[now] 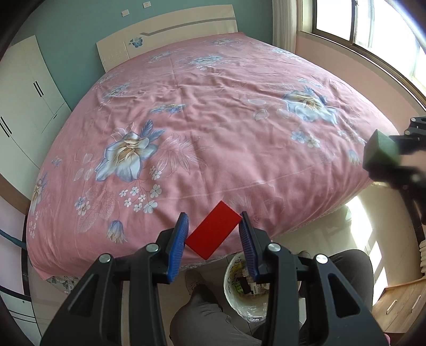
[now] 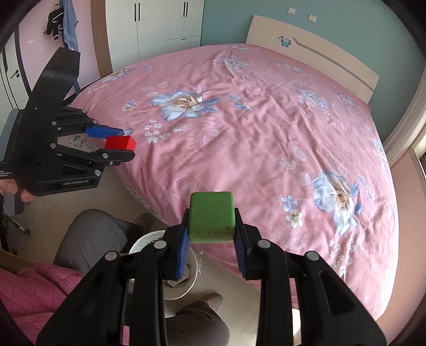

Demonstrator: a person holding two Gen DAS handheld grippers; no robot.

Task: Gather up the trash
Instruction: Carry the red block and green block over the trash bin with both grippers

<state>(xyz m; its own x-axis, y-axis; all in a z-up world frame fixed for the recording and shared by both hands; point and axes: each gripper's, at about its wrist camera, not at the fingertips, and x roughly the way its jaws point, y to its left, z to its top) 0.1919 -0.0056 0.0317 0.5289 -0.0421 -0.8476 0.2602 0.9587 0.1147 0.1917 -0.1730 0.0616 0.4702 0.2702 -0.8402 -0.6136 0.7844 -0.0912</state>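
My left gripper [image 1: 214, 226] is shut on a flat red block [image 1: 213, 234], held by its corners above the near edge of the bed. From the right wrist view the same gripper [image 2: 127, 143] and red block [image 2: 119, 143] show at the left. My right gripper [image 2: 211, 226] is shut on a green sponge cube [image 2: 211, 217]; in the left wrist view that green cube [image 1: 380, 151] appears at the far right. A white-lined trash bin [image 1: 234, 287] with wrappers inside stands on the floor below both grippers, partly hidden behind my fingers [image 2: 183, 247].
A bed with a pink flowered cover [image 1: 213, 119] fills most of each view. The person's grey trouser legs [image 1: 202, 311] and shoes flank the trash bin [image 2: 149, 244]. White wardrobes [image 2: 154, 18] stand at the back, a wooden drawer unit [image 1: 399, 303] and window to the right.
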